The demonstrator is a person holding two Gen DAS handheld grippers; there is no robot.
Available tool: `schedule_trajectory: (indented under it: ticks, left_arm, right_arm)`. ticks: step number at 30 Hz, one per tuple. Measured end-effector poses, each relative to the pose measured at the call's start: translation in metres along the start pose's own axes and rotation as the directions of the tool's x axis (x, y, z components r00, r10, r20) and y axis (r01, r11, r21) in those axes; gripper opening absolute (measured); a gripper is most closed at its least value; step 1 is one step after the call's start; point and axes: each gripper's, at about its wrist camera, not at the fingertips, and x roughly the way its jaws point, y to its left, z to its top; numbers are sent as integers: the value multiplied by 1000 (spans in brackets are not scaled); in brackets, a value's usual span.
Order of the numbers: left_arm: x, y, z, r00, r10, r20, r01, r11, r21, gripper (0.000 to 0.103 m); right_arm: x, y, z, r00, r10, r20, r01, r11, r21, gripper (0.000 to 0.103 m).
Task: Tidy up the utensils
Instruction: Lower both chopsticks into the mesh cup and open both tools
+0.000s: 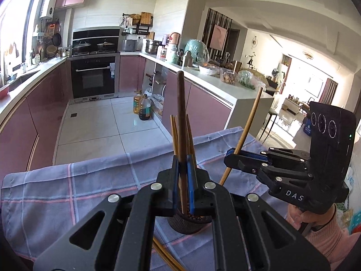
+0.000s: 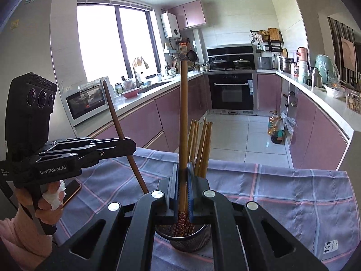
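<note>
Left wrist: left claw pinching dark chopstick; right claw pinching tan chopstick (both above mesh holder).

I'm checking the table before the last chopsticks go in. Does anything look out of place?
Yes: loose chopsticks lie flat on the checked cloth beside the mesh holder, not standing in it with the others. Each gripper, left and right, is shut on one stick.

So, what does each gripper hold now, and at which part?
The left gripper is shut on a dark brown chopstick, gripped on its lower half. The right gripper is shut on a lighter chopstick, just above its patterned end, over the holder.
</note>
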Motion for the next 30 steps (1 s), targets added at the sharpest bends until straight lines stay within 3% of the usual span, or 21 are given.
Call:
schedule_trajectory:
  ticks: [9, 21, 28, 30]
  left_arm:
    - [35, 3, -5, 993, 19, -115, -15, 999, 42, 7]
    - [63, 15, 8, 989, 28, -144, -23, 999, 32, 9]
    - [68, 18, 3, 991, 31, -133, -29, 999, 14, 25]
    - [65, 19, 3, 992, 36, -120, -35, 999, 9, 27]
  right_arm:
    - [25, -6, -12, 996, -5, -94, 7, 1000, 26, 6]
    - [42, -17, -9, 993, -33, -111, 41, 997, 67, 7]
    - [41, -23, -9, 994, -44, -98, 53, 994, 93, 9]
    - [38, -24, -9, 995, -55, -87, 63, 993, 97, 16]
